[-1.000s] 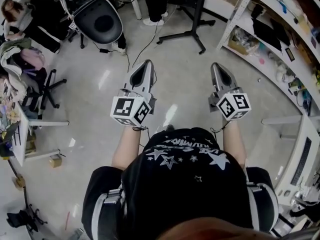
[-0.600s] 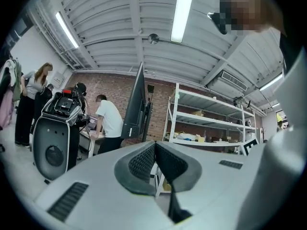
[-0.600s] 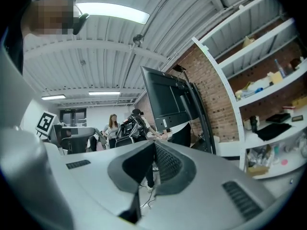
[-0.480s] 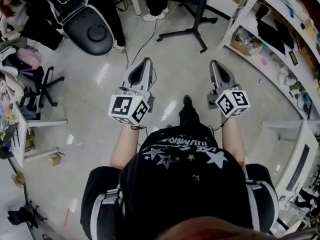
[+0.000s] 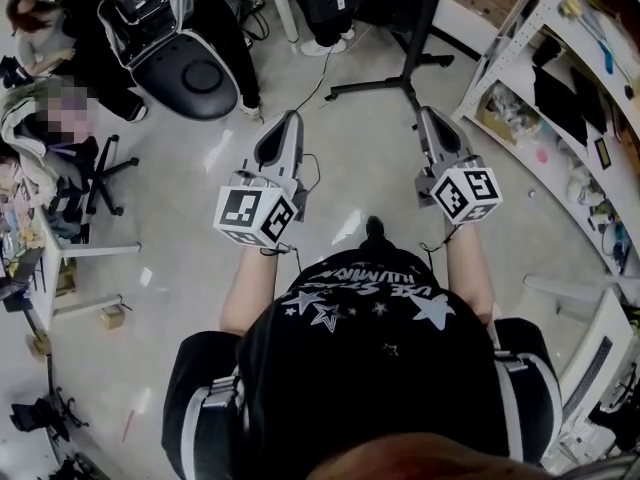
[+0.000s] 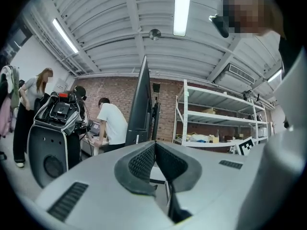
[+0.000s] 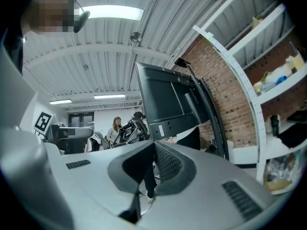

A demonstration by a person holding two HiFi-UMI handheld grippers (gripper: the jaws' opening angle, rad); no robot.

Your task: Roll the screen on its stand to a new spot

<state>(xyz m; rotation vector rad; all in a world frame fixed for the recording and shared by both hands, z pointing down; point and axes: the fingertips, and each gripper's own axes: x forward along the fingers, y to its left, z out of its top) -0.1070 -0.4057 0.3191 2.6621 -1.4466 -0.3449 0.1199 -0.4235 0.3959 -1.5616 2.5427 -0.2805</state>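
Note:
The screen (image 7: 165,99) is a big black panel on a black pole; I see its back in the right gripper view and its thin edge (image 6: 140,104) in the left gripper view. The stand's black legs (image 5: 385,84) spread on the floor just ahead of both grippers. My left gripper (image 5: 287,118) (image 6: 155,144) is shut with nothing between its pads, held level in front of my body. My right gripper (image 5: 427,114) (image 7: 154,144) is also shut and empty, its tip close to the stand's pole (image 5: 428,13). Neither gripper touches the stand.
White metal shelving (image 5: 560,98) full of items curves along the right. A black round-bodied machine (image 5: 190,68) stands at the upper left, with people beside it. A cable (image 5: 300,83) trails over the floor. An office chair base (image 5: 100,168) and a white table (image 5: 45,268) are at the left.
I have stepped forward: the stand's legs and pole are nearer to the gripper tips. Both grippers kept their pose and stayed shut. One foot has come into view below the grippers.

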